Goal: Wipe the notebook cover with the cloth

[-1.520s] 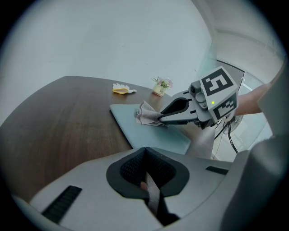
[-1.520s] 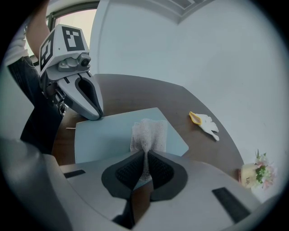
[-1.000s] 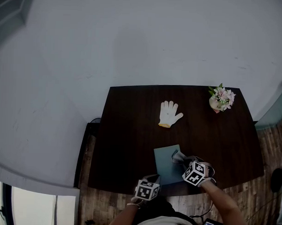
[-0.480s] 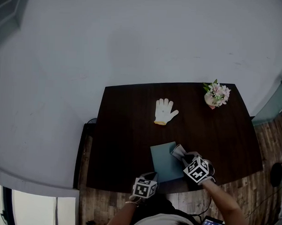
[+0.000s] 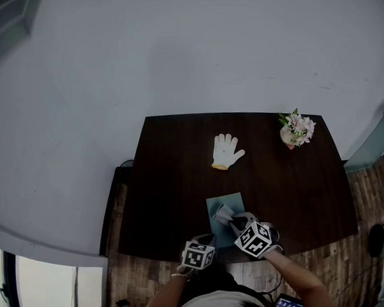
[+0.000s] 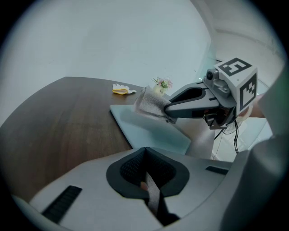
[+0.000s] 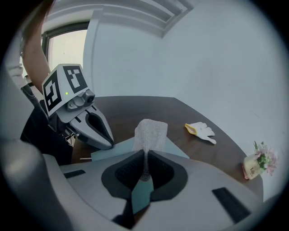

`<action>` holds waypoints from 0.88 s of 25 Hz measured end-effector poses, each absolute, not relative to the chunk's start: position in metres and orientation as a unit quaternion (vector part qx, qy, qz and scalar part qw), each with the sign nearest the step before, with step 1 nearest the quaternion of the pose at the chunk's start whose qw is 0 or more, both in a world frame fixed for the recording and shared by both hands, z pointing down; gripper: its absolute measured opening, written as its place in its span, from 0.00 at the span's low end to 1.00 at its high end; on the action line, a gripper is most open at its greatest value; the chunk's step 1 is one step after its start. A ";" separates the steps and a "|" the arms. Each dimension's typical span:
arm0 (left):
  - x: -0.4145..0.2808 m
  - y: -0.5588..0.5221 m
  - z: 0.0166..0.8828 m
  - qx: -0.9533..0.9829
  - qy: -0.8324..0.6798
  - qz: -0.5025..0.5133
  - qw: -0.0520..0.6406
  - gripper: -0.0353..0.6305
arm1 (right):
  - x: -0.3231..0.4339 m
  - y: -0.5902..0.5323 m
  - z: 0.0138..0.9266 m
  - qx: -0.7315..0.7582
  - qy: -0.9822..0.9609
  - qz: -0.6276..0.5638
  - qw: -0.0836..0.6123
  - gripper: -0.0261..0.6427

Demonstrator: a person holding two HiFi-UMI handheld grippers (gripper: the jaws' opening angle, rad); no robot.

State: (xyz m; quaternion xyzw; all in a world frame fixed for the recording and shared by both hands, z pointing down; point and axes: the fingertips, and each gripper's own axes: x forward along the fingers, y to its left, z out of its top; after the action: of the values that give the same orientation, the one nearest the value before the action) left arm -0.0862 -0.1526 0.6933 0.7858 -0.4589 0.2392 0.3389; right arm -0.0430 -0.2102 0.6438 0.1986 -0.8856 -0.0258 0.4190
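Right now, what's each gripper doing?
Left gripper: shut, nothing clearly held.
Right gripper: shut on the cloth, over the notebook.

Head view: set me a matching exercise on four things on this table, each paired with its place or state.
Things:
1 cloth
2 notebook
3 glove
4 flower pot

Places or states:
A at the far right corner of the table
B pinched in the right claw
C lying flat at the table's near edge
D white, lying alone nearer the far edge

Pairs: 1-B, 2-C, 3-D, 4-A
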 end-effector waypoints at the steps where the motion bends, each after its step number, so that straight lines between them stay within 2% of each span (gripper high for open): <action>1: -0.086 -0.153 0.693 0.786 -0.458 0.239 0.340 0.07 | -0.049 -0.206 0.645 0.190 -0.888 -0.026 0.419 0.09; 10: -0.088 -0.152 0.692 0.788 -0.457 0.236 0.339 0.07 | -0.091 -0.174 0.661 0.124 -0.895 -0.028 0.427 0.09; 22: -0.088 -0.146 0.691 0.794 -0.447 0.232 0.341 0.07 | -0.099 -0.164 0.687 0.093 -0.883 -0.020 0.459 0.09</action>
State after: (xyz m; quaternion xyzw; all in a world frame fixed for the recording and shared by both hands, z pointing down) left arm -0.0884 -0.1457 0.6908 0.7941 -0.4465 0.2323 0.3407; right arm -0.0992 -0.1639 0.6873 0.0930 -0.8834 -0.0202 0.4588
